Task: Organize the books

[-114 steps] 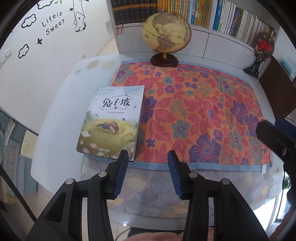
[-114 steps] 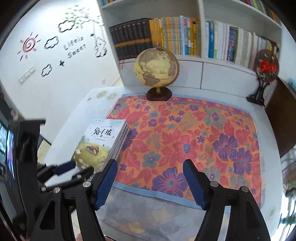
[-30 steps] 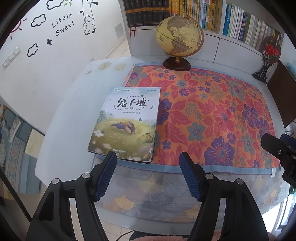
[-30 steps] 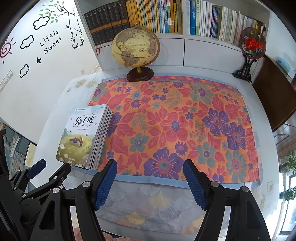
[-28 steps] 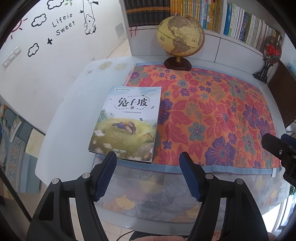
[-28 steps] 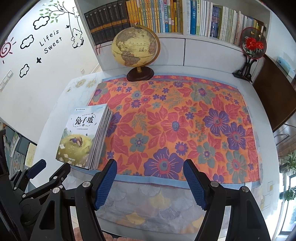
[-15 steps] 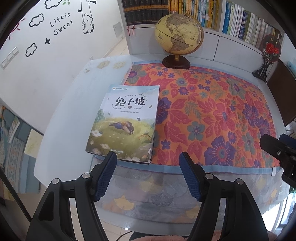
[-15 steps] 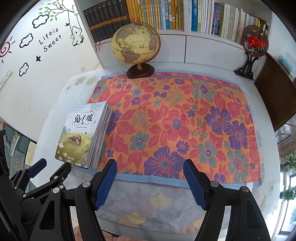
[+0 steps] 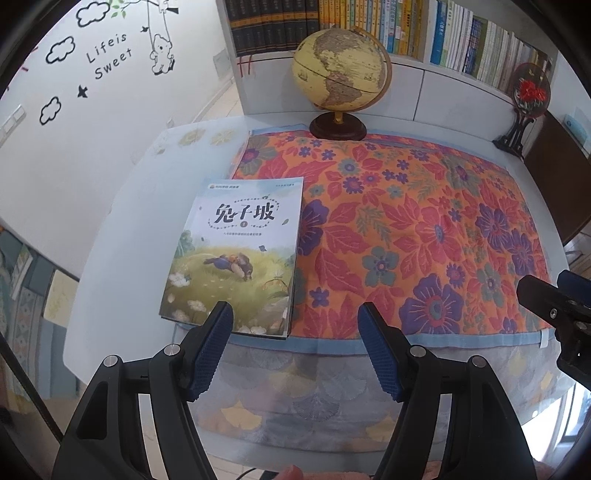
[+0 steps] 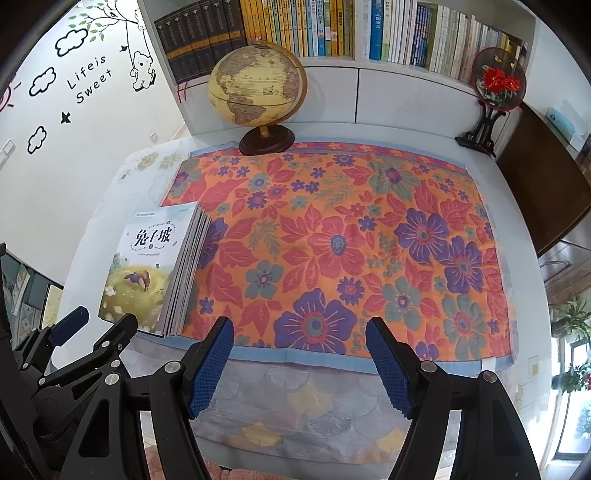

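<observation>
A stack of thin books lies flat at the left edge of the flowered orange cloth, its top cover showing a grassy meadow under Chinese lettering. My left gripper hangs above the table's near edge just in front of the stack, open, nothing between its blue pads. My right gripper hovers over the cloth's near edge, well right of the stack, also open and empty. In the right wrist view, the left gripper shows at the lower left.
A globe on a dark wooden base stands at the back of the table. A round red-flower ornament on a black stand is at the back right. Shelves of upright books run behind. The white table ends left.
Compared with the oldest frames, my left gripper's jaws stand wider apart and both views have pulled back a little. Over the last second nothing visibly moved.
</observation>
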The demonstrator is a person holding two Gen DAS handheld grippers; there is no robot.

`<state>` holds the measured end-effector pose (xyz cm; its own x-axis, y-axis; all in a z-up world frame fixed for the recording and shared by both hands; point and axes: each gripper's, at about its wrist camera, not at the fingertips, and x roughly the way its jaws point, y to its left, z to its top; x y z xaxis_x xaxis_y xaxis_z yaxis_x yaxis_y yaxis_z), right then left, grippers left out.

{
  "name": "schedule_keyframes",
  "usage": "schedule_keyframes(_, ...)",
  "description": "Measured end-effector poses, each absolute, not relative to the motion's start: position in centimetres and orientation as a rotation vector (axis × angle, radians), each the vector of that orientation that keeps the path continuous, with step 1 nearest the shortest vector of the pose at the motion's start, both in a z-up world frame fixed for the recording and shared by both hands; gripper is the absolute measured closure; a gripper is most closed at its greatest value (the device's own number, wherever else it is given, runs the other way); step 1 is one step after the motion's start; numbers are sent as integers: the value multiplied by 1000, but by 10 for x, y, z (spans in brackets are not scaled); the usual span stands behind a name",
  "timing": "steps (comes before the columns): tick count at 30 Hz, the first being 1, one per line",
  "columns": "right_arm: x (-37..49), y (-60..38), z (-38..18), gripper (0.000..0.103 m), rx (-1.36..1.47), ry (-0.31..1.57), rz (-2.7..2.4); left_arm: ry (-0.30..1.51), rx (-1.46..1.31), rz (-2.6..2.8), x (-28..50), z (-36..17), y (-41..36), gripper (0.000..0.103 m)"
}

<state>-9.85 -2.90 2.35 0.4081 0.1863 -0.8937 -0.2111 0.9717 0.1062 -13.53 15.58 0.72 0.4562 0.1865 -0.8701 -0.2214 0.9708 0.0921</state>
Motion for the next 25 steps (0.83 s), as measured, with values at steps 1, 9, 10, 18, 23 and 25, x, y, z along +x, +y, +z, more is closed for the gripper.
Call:
schedule_keyframes(1, -99, -29, 23, 31, -25, 1125, 248, 1067, -30, 248, -135, 7, 155, 34)
schedule_keyframes(9, -97, -36, 17, 31, -11, 1152, 218, 1058, 23, 241, -130, 5, 145, 34)
schedule_keyframes(10, -97, -37, 17, 31, -12, 1155, 215, 1062, 28, 239, -129, 3, 143, 34)
schedule_keyframes(18, -94, -51, 12, 31, 7, 1173, 184, 1078, 35, 209, -123, -1, 132, 34)
schedule_keyframes(23, -91, -57, 10, 31, 7, 1179, 177, 1080, 37, 208, -120, -1, 127, 34)
schedule_keyframes(25, -90, -59, 10, 31, 6, 1180, 177, 1086, 37, 208, -118, -3, 125, 34)
